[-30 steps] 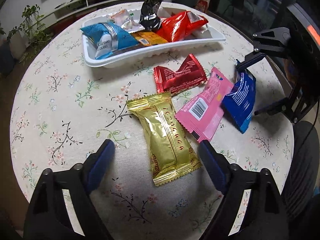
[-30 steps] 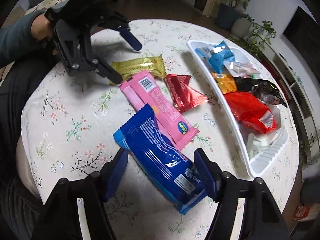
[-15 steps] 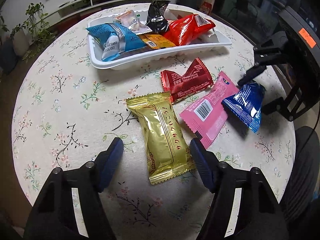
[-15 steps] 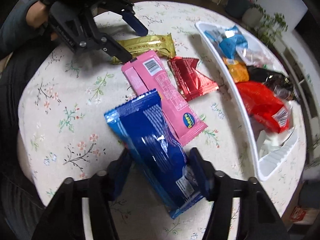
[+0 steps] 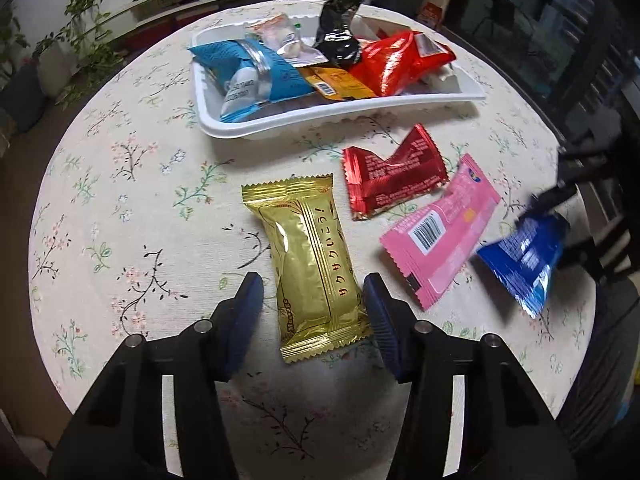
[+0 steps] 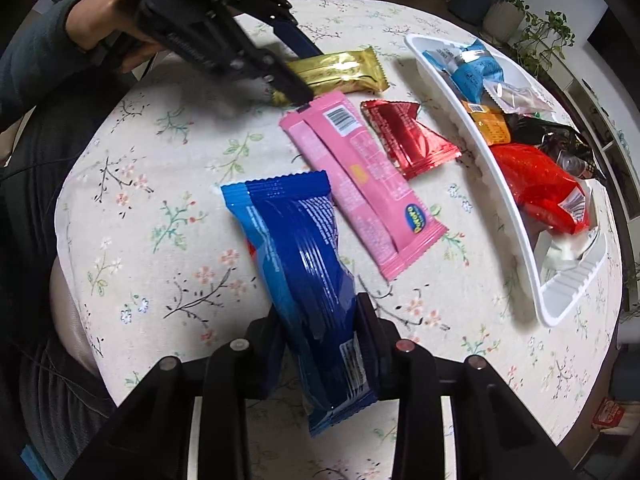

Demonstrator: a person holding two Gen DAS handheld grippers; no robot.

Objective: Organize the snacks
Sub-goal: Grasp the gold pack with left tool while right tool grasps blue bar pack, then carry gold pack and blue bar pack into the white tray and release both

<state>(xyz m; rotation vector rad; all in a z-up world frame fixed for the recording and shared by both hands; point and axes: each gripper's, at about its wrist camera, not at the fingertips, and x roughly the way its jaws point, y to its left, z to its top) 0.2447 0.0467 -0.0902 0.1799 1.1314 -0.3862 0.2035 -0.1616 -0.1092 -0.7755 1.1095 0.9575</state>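
On the flowered tablecloth a gold packet [image 5: 310, 256] lies flat, its near end between the fingers of my left gripper [image 5: 312, 284]. Those jaws are closing; the right pad touches the packet's edge and a thin gap shows at the left pad. My right gripper [image 6: 320, 308] is shut on a dark blue packet [image 6: 296, 248], still squeezing it at the near end. In the left wrist view the blue packet [image 5: 524, 256] hangs tilted off the cloth. A pink packet [image 5: 440, 228] and a dark red packet [image 5: 394, 176] lie loose between them.
A white tray [image 5: 340, 118] at the far side holds several snacks, among them a light blue pack [image 5: 248, 68], a black one [image 5: 338, 36] and a big red one [image 5: 392, 64]. A person's hand [image 6: 100, 20] holds the left gripper. Plants and a shelf stand beyond the round table.
Both pairs of jaws have narrowed. The left fingers have drawn in around the gold packet. The right fingers have closed on the blue packet, and it has lifted off the cloth beside the pink one.
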